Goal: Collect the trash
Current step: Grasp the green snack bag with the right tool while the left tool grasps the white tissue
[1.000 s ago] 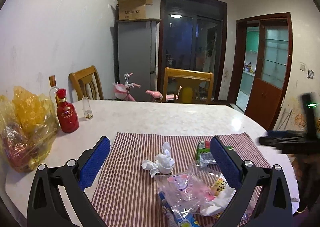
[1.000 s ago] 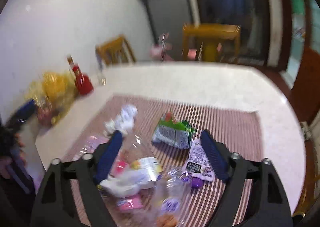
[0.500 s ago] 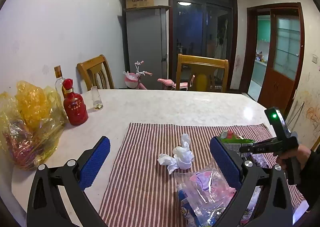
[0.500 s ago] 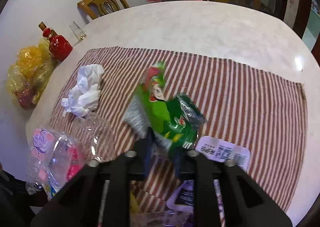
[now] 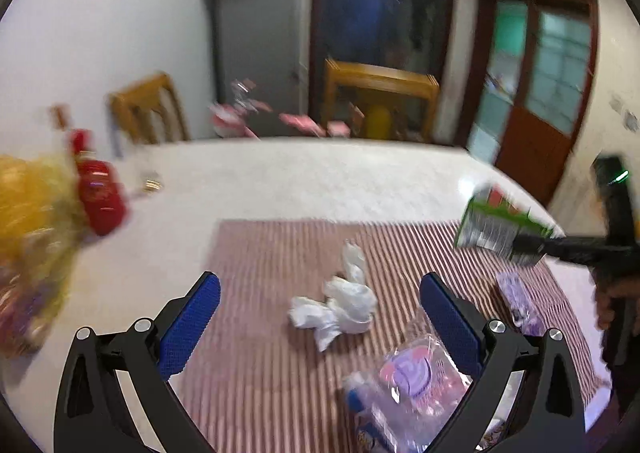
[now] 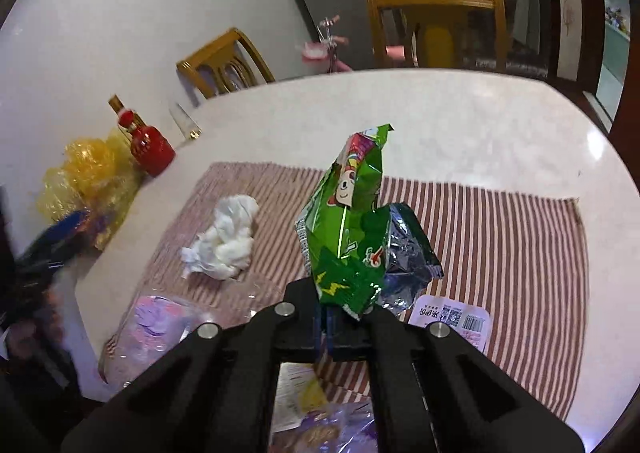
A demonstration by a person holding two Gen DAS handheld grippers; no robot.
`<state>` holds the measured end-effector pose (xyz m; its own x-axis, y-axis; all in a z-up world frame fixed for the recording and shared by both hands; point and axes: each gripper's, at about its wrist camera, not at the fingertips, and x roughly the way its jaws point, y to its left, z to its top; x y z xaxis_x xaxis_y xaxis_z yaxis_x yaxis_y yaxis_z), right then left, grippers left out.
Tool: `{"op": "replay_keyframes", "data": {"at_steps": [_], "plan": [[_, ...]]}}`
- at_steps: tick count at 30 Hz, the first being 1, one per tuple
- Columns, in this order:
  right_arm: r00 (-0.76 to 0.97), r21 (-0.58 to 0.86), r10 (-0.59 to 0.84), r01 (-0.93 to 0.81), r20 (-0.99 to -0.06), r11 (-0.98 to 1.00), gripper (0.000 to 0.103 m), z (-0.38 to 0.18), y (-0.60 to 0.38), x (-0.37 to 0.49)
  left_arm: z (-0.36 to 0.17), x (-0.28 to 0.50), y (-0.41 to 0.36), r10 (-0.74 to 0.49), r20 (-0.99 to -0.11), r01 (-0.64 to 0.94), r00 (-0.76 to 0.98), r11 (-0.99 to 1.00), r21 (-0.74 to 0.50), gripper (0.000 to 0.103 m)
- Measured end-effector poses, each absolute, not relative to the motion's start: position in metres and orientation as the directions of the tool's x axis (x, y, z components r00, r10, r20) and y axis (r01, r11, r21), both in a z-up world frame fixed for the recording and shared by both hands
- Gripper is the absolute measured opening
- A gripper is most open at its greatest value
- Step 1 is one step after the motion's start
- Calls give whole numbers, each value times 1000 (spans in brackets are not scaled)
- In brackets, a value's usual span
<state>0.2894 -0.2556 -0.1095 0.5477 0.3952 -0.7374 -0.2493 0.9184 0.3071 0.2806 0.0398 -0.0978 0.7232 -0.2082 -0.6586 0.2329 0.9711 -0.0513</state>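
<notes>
While the left wrist view blurs with motion, the left gripper (image 5: 320,317) hangs with its blue pads spread wide and nothing between them, above a striped mat (image 5: 272,333) on a pale, rounded table (image 5: 320,181). A crumpled tissue (image 5: 340,309) lies on the mat between the pads, and a clear bag of wrappers (image 5: 408,385) sits near the right pad. A red bottle (image 5: 100,197) and a yellow bag (image 5: 32,237) stand at the table's left edge. Behind are two wooden chairs (image 5: 380,101), a grey cabinet (image 5: 260,49), a dark doorway and a brown door (image 5: 536,93) with glass panes. At far right, the right gripper (image 5: 528,245) holds a green packet (image 5: 496,225) clear of the mat.

In the right wrist view, the right gripper (image 6: 344,313) is clenched on the green packet (image 6: 352,213), which stands up off the mat (image 6: 500,233), its foil lining showing. The tissue (image 6: 224,241) lies to its left; a white label (image 6: 452,321) lies just beside the right finger. The bottle (image 6: 150,147), a small glass (image 6: 184,123) and the yellow bag (image 6: 88,181) sit along the table's (image 6: 440,113) left side near the white wall.
</notes>
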Motion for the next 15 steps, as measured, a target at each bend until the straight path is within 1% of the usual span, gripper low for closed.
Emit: {"op": "replay_keyframes", "data": {"at_steps": [3,7,10,11,12,14,15], "plan": [[562,301,401,-267,-723,916,2,-96,-253,284,-126,329,17,-219,-746,328,629,945,-2,97],[578,295,405,-279,-708,914,2,-85,-252,280,-166,378,2,-215,-834,344,508,938,-32,97],[588,290,400,-276,-703,916,2,-81,-254,278,-190,390,-6,-176,-880,348,442,937,-13,97],[590,291,400,-274,-702,916,2,-80,-256,277,-196,391,-8,-166,-891,351,423,937,-8,95],[593,291,398,-272,-700,917,2,-80,-257,277,-202,392,-10,-160,-900,351,405,936,-8,92],[598,289,396,-271,-697,918,2,-77,-258,275,-211,395,-9,-167,-910,345,380,938,-28,64],[601,291,397,-270,-694,918,3,-76,-259,275,-214,397,-5,-208,-911,344,356,935,-79,57]]}}
